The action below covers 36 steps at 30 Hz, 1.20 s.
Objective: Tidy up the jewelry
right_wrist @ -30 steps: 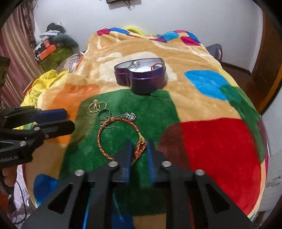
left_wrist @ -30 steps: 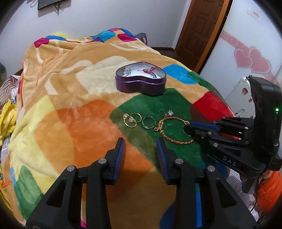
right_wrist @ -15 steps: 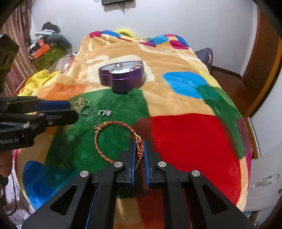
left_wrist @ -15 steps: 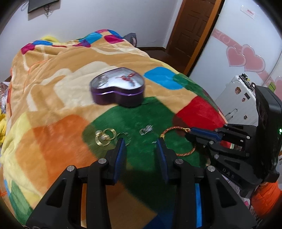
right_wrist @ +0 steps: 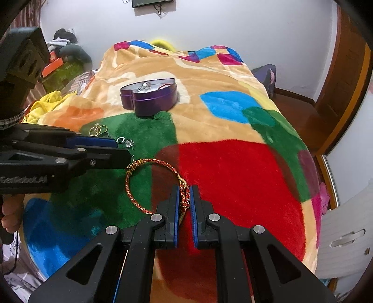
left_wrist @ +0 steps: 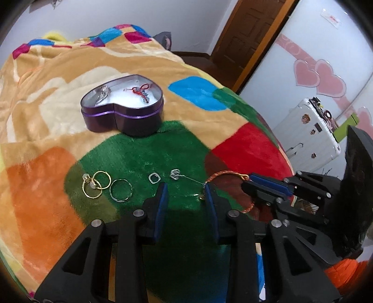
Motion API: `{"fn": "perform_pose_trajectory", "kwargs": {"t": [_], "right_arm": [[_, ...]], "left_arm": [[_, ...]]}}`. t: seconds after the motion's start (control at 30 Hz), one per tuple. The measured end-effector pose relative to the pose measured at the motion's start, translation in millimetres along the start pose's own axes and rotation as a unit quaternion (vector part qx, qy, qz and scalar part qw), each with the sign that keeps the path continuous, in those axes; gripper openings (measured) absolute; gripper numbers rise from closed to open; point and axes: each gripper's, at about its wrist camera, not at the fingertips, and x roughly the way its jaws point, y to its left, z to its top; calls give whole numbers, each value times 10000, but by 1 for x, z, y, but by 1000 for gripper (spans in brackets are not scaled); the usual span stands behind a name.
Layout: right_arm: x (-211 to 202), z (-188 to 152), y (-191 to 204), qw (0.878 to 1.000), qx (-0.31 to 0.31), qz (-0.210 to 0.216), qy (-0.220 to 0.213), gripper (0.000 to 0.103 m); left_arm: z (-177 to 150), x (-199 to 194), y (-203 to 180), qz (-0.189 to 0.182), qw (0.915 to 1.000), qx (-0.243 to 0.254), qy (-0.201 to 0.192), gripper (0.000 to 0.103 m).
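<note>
Red-gold braided bracelet (right_wrist: pixel 149 184) pinched in right gripper (right_wrist: pixel 184 198) jaws, angled downward; left gripper (left_wrist: pixel 184 193) jaws closing, empty.

White walls (right_wrist: pixel 233 28), brown wooden door (left_wrist: pixel 244 35), white suitcase (left_wrist: pixel 305 130).

A: What sort of place is it?

B: A bedroom in a home. A bed fills the middle, covered by a plush blanket (right_wrist: pixel 233 177) in blocks of red, green, blue, orange and tan.

A: What stands around the bed?

B: Beyond its far end, a plain white wall with a dark screen (right_wrist: pixel 151 2) mounted high. To one side, a wooden door (left_wrist: pixel 247 35) and a pale wardrobe panel with pink heart decals (left_wrist: pixel 319 77); a white suitcase (left_wrist: pixel 307 132) with stickers stands beside them. On the bed's other side, piled clothes (right_wrist: pixel 67 44) and a yellow cloth (right_wrist: pixel 44 108).
</note>
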Motion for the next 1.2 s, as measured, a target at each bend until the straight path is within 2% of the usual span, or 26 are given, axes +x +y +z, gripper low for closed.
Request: {"fn": "perform_pose_trajectory", "kwargs": {"t": [0.27, 0.37, 0.43, 0.5, 0.83, 1.13, 1.2], "right_arm": [[-1, -2, -2, 10000, 13, 23, -49, 8], [-1, -3, -3, 10000, 29, 49, -64, 8], [-2, -4, -3, 10000, 26, 56, -71, 8], [-2, -4, -4, 10000, 29, 62, -70, 8], [-5, 0, -6, 9998, 148, 74, -107, 8], [-14, 11, -2, 9993, 187, 123, -288, 8], [-15, 14, 2, 9994, 129, 122, -309, 8]], "left_arm": [[11, 12, 2, 73, 9998, -190, 48, 31], [13, 17, 3, 158, 9996, -237, 68, 23], [14, 19, 4, 234, 9994, -245, 71, 12], [13, 20, 5, 255, 9994, -241, 48, 9], [10, -6, -14, 209, 9994, 120, -266, 8], [8, -47, -16, 206, 9970, 82, -735, 8], [9, -55, -15, 112, 9965, 72, -820, 8]]}}
